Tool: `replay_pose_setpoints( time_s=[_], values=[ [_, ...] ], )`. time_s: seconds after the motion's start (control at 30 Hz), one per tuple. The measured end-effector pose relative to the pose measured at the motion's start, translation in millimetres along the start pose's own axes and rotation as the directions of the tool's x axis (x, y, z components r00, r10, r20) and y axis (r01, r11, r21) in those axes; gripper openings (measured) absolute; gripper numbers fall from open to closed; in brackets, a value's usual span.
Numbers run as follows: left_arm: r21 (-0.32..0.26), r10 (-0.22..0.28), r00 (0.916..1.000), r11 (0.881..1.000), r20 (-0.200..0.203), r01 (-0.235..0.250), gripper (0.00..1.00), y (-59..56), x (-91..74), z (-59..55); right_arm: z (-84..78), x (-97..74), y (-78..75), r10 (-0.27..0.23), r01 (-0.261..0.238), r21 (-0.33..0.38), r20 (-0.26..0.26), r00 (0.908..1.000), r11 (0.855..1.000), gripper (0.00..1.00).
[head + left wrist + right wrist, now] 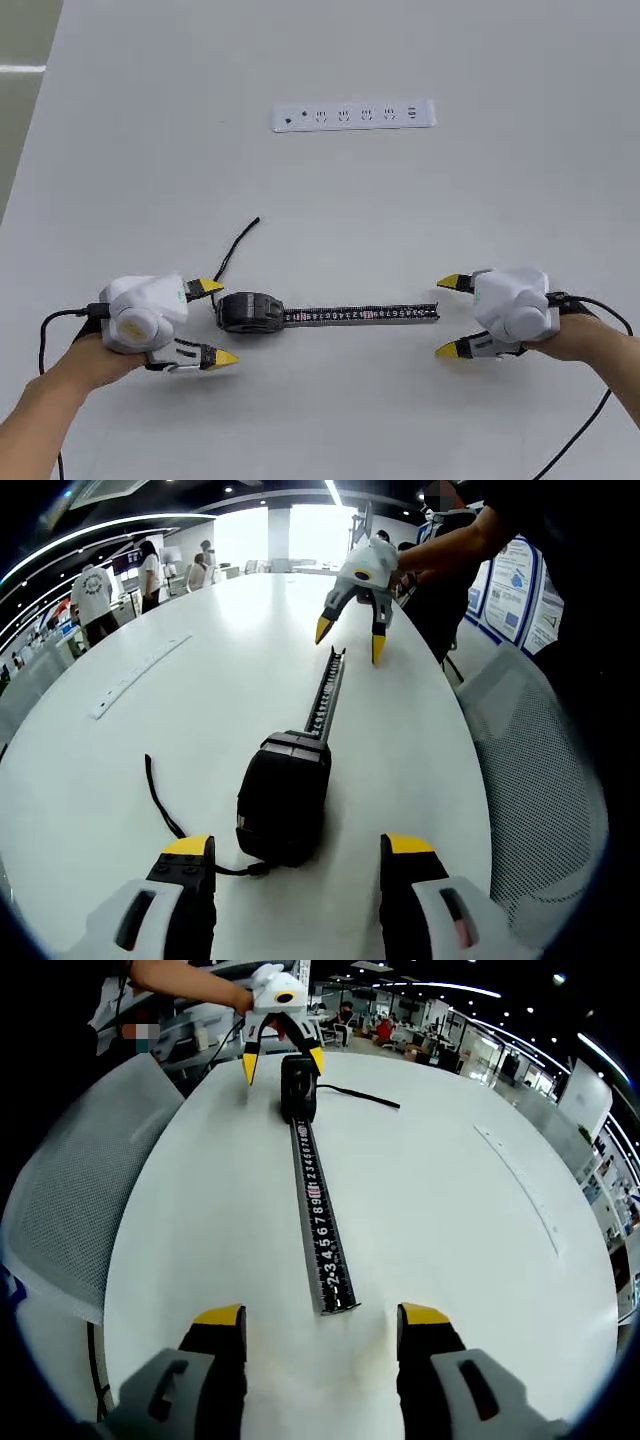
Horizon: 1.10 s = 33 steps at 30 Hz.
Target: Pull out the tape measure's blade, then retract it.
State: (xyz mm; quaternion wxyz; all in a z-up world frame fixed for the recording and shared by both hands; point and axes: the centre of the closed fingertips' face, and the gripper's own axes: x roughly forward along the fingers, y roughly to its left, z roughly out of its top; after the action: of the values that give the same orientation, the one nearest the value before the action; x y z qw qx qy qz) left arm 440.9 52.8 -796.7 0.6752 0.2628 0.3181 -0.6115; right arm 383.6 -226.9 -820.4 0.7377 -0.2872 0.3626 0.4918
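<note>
The tape measure (251, 312) lies on the white counter (300, 200), near the person. Its dark case is at the left, and its blade (360, 314) is extended to the right, flat on the surface with the numbers facing up. A thin black strap (235, 248) runs from the case toward the far side.

The left claw (221, 322) sits just left of the case. Its yellow-tipped jaws are spread wide, one on each side of the case's end, and do not touch it. The right claw (446, 316) is just beyond the blade's free end, also spread and gripping nothing. In the right gripper view the blade tip stops just short of the gap between the jaws.

A white power strip (354, 115) lies well apart on the far side of the counter.
</note>
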Motion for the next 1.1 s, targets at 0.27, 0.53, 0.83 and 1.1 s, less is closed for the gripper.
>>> replay_pose_setpoints(
  time_s=[0.27, 0.53, 0.83, 1.1],
  values=[
    [-0.101, 0.064, 0.9957, 0.993, 0.067, -0.057, 0.76, -12.5, -9.3, -1.8, -0.3, -8.5, 12.1, -0.042, 0.038, 0.107, 0.043, 0.9982, 0.994, 0.76],
    [-0.158, 0.136, 0.9835, 0.981, 0.119, -0.117, 0.89, -28.8, -16.9, -1.4, 5.9, -19.5, 22.9, -0.124, 0.1, 0.216, 0.102, 0.987, 0.971, 0.9],
    [-0.229, 0.235, 0.9572, 0.954, 0.169, -0.194, 0.98, -43.5, -28.0, -0.3, 8.7, -31.3, 35.1, -0.225, 0.162, 0.333, 0.159, 0.9613, 0.929, 0.99],
    [-0.279, 0.296, 0.9329, 0.931, 0.205, -0.234, 1.0, -49.9, -33.4, 2.6, 13.9, -36.7, 43.5, -0.28, 0.191, 0.388, 0.188, 0.9413, 0.902, 1.0]
  ],
)
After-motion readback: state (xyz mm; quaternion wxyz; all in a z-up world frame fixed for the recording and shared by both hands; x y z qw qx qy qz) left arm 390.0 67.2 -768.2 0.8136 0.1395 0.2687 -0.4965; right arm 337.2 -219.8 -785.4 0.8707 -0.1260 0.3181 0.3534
